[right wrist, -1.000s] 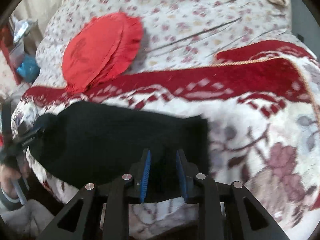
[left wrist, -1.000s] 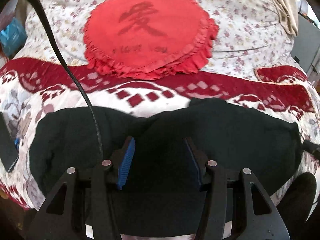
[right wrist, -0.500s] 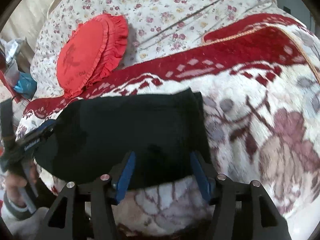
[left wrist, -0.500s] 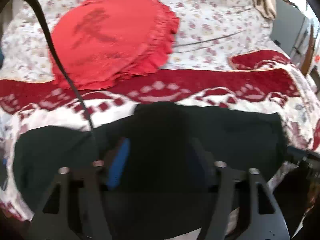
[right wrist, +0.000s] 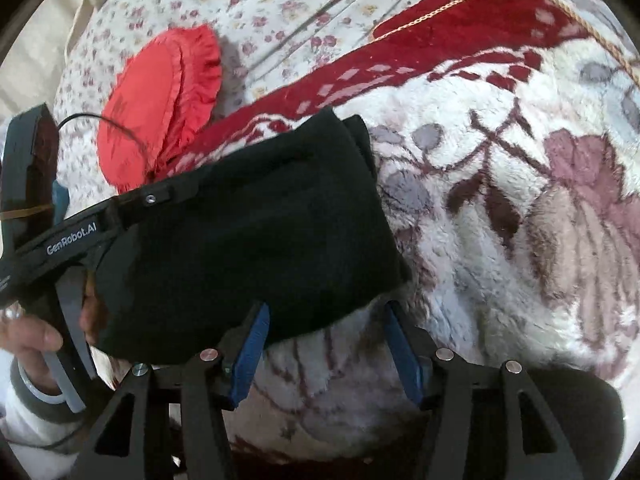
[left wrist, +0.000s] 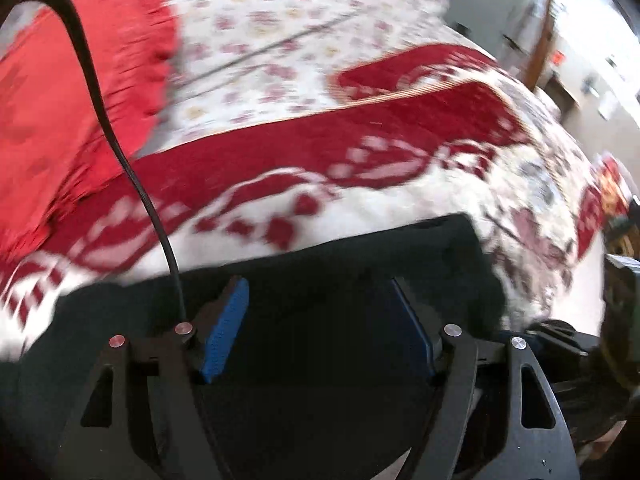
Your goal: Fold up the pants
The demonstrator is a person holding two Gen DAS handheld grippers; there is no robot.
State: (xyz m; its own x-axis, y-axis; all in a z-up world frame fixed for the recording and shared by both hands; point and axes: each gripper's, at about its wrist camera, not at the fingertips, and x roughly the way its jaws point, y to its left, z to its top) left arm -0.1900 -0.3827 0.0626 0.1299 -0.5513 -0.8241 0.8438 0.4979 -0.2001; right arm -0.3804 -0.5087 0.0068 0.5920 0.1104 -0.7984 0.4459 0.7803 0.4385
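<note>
The black pants (right wrist: 248,232) lie folded at the bed's (right wrist: 520,240) near edge — soft, limp, best pinched at a corner. Both the left gripper (left wrist: 320,328) and right gripper (right wrist: 324,344) gape wide, empty.

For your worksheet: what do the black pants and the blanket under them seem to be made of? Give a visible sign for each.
Black pants: likely soft fleece or knit; matte, no sheen, limp rounded folds. Blanket: seemingly plush fleece; fuzzy pile with visible fibre tufts.
</note>
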